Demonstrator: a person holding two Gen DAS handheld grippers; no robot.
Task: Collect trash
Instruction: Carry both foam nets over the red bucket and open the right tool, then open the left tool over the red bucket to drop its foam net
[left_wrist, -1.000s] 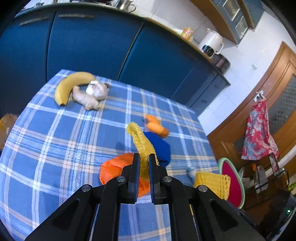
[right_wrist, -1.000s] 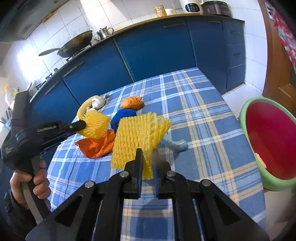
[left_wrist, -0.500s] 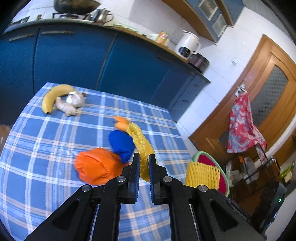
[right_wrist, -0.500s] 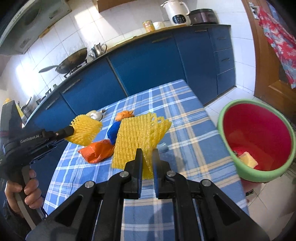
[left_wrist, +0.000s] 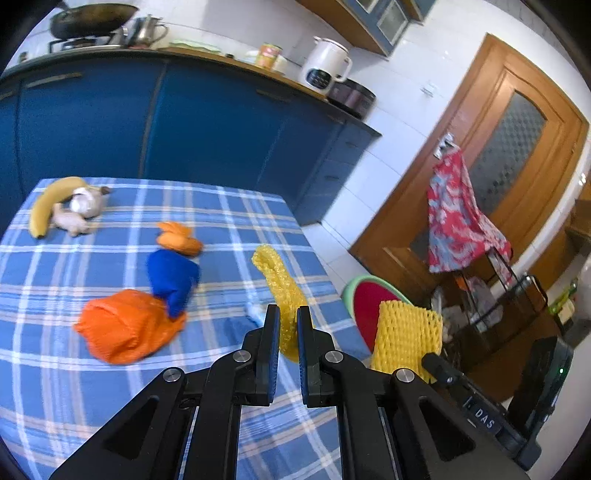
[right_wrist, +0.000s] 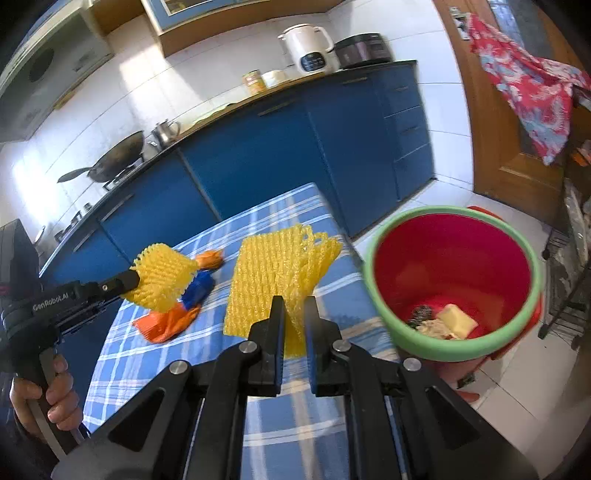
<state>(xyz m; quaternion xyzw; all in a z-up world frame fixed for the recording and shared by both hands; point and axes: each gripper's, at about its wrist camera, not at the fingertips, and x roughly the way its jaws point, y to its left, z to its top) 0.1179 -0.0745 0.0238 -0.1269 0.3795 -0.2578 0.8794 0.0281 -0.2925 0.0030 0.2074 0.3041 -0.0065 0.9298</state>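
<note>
Both nets (right_wrist: 280, 269) now nearer bin (right_wrist: 454, 280); handle reads "GenRobot.AI".

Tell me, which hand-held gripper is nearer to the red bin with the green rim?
Right. The right hand-held gripper, holding a yellow foam net, is just beside the bin; the left hand-held gripper, with its own net, is farther back over the table.

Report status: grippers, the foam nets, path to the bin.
Left gripper shut on yellow foam net. Right gripper shut on second foam net, beside the red bin. Nothing blocking the bin mouth.
</note>
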